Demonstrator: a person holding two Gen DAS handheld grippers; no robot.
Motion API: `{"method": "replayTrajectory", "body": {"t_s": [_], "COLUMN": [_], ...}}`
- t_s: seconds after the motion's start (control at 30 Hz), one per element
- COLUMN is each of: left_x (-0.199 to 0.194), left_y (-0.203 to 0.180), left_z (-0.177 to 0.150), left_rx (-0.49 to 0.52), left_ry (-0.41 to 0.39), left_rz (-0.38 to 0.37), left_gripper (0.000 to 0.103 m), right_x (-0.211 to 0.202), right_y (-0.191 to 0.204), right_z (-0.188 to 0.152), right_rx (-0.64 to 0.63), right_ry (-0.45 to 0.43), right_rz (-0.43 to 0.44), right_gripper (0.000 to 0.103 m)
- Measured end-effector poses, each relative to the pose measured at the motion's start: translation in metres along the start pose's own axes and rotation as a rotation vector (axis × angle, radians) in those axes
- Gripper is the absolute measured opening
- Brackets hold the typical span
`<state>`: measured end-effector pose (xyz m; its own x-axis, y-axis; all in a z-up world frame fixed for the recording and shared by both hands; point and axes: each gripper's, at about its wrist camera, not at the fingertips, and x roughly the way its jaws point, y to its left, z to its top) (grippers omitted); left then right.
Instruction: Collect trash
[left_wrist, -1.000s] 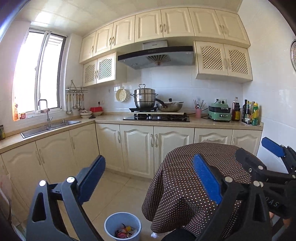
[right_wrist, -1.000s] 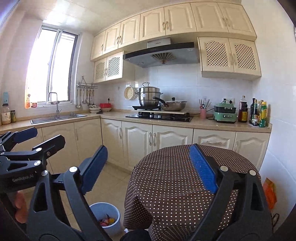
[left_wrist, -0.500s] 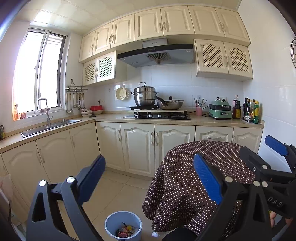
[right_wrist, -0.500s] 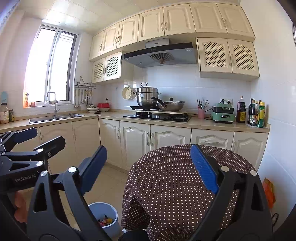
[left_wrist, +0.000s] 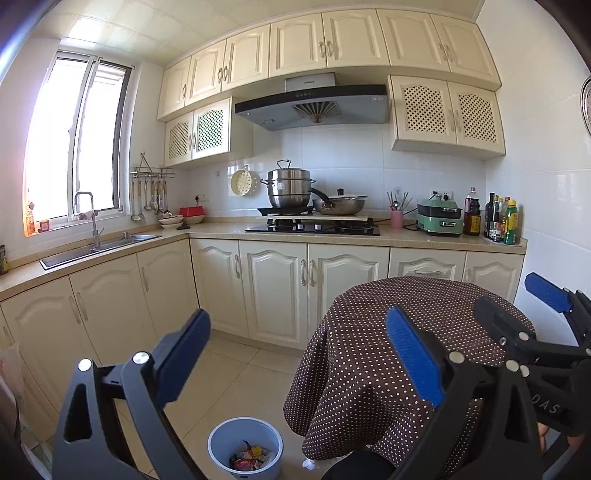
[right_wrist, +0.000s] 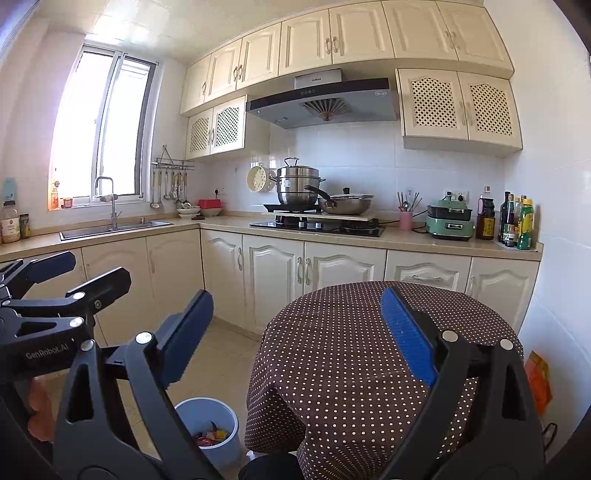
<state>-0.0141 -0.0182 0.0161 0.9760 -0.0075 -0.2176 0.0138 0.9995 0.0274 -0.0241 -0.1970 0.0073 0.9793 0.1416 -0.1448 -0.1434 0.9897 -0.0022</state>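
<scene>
A pale blue trash bin (left_wrist: 245, 448) stands on the floor left of a round table with a brown polka-dot cloth (left_wrist: 373, 347); it holds several colourful wrappers (left_wrist: 249, 458). The bin also shows in the right wrist view (right_wrist: 212, 428). My left gripper (left_wrist: 299, 354) is open and empty, held high above the floor and bin. My right gripper (right_wrist: 295, 328) is open and empty over the table's near side. Each gripper shows at the edge of the other's view, the right one (left_wrist: 532, 314) and the left one (right_wrist: 74, 273).
Cream cabinets and a counter (left_wrist: 406, 240) run along the back and left walls, with a sink (left_wrist: 99, 245), a stove with pots (left_wrist: 314, 225), a green appliance (left_wrist: 439, 219) and bottles (left_wrist: 502, 221). An orange bag (right_wrist: 537, 376) lies right of the table. Tiled floor (left_wrist: 229, 373) lies between cabinets and table.
Both views have tilted down slightly, so the bin and table sit a little higher in frame. Both grippers stay open and empty.
</scene>
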Motion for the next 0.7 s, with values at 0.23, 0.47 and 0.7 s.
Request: {"method": "replayTrajectory", "body": {"t_s": [0.23,0.47,0.7], "left_x": [0.0,-0.0003,0.0013], "left_y": [0.0001,0.0006,0.0023], "left_z": [-0.0019,-0.0036,-0.0054], "left_rx": [-0.001,-0.003,0.0], "left_ry": [0.0,0.003,0.009], "left_rz": [0.001,0.0,0.002], "left_gripper": [0.094,0.094,0.094], "right_x": [0.0016,0.0011,0.0016], "right_y": [0.0003,0.0002,0.003], "right_z": [-0.0004,-0.0045,-0.0069], "right_rx": [0.001,0.005,0.004], "right_ry": [0.0,0.004,0.01], "right_rz": [-0.003,-0.002,-0.003], "right_gripper": [0.091,0.091,0.091]}}
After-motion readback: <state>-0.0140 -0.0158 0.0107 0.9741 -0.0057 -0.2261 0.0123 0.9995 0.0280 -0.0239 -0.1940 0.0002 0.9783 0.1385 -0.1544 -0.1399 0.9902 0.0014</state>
